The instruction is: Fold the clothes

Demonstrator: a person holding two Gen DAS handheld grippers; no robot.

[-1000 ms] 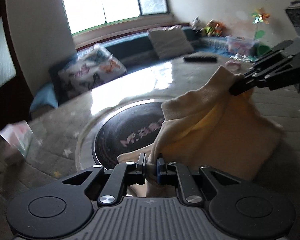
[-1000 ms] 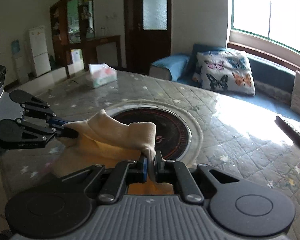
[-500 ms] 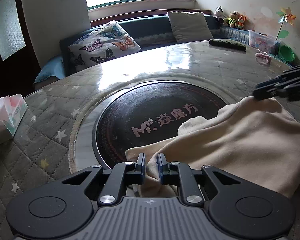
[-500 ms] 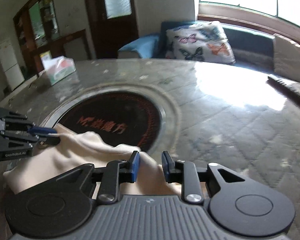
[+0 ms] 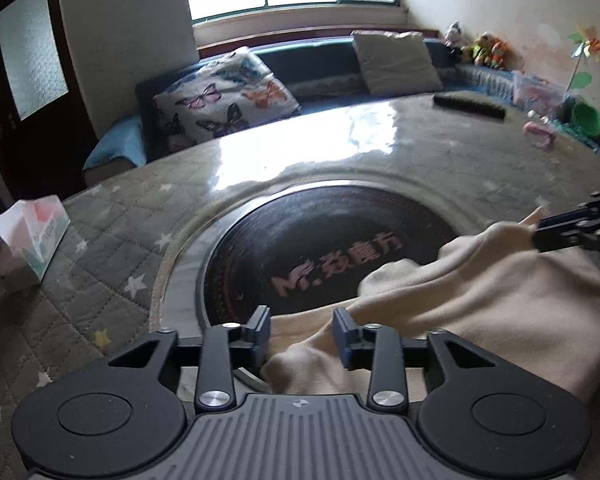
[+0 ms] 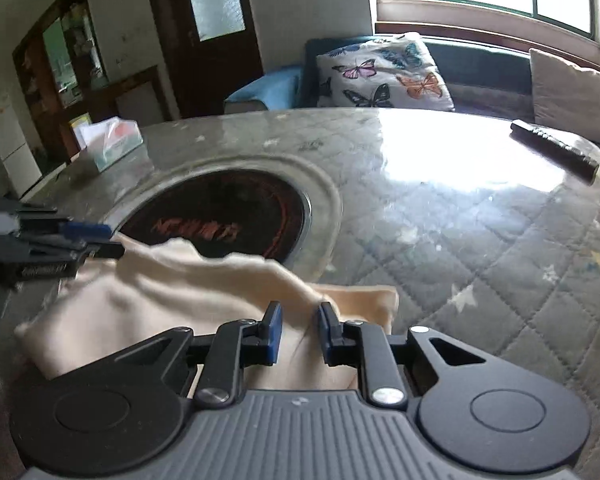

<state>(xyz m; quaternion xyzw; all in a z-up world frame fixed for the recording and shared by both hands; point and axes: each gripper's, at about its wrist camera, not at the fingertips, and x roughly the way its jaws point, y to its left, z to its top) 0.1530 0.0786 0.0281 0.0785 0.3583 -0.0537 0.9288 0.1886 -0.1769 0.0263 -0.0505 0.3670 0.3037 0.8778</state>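
Note:
A cream garment (image 5: 480,304) lies folded on the round quilted table, its near edge overlapping the dark glass disc (image 5: 320,248) at the table's middle. My left gripper (image 5: 302,332) is open, and a bunched corner of the cloth sits loose between its jaws. In the right wrist view the same garment (image 6: 172,288) lies flat and my right gripper (image 6: 299,330) is open over its right corner, the cloth resting between the blue pads (image 6: 275,330). Each gripper shows at the side of the other's view: the right gripper (image 5: 572,232), the left gripper (image 6: 60,240).
A tissue box (image 5: 32,236) stands at the table's left edge. A black remote (image 6: 554,150) and a small pink item (image 5: 540,134) lie on the far right. A bench with a butterfly pillow (image 5: 224,100) and a grey pillow runs behind the table.
Both grippers lowered the lifted garment onto the table and opened. The right let go first, then the left; the cloth now lies slack.

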